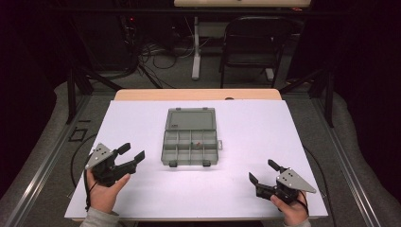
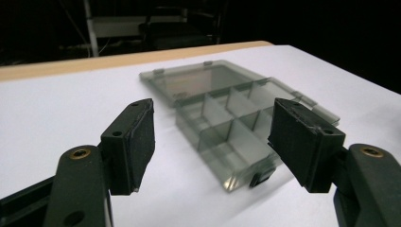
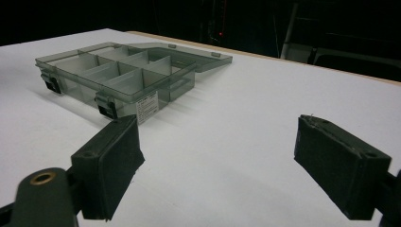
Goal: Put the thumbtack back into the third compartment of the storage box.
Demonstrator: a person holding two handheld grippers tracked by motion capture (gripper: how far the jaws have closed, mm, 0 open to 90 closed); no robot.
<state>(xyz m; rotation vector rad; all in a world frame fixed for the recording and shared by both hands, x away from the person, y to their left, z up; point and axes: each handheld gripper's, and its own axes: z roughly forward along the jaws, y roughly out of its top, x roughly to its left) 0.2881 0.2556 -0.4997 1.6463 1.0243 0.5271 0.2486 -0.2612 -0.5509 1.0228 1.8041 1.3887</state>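
A grey see-through compartment box (image 1: 190, 146) lies open in the middle of the white table (image 1: 255, 127), its lid (image 1: 191, 119) folded back flat toward the far side. A small red speck (image 1: 198, 142) sits in one compartment. My left gripper (image 1: 131, 152) is held at the left front, open and empty, its jaws aimed toward the box (image 2: 227, 137). At the right front my right gripper (image 1: 263, 170) is open and empty too, well short of the box (image 3: 118, 78). Two black latches (image 1: 172, 163) show on the box's near edge.
A wooden strip (image 1: 198, 94) edges the table's far side. Beyond it stand a folding chair (image 1: 253, 45) and a desk leg (image 1: 196, 47) with cables on the floor. Metal rails (image 1: 42, 165) run along both sides of the table.
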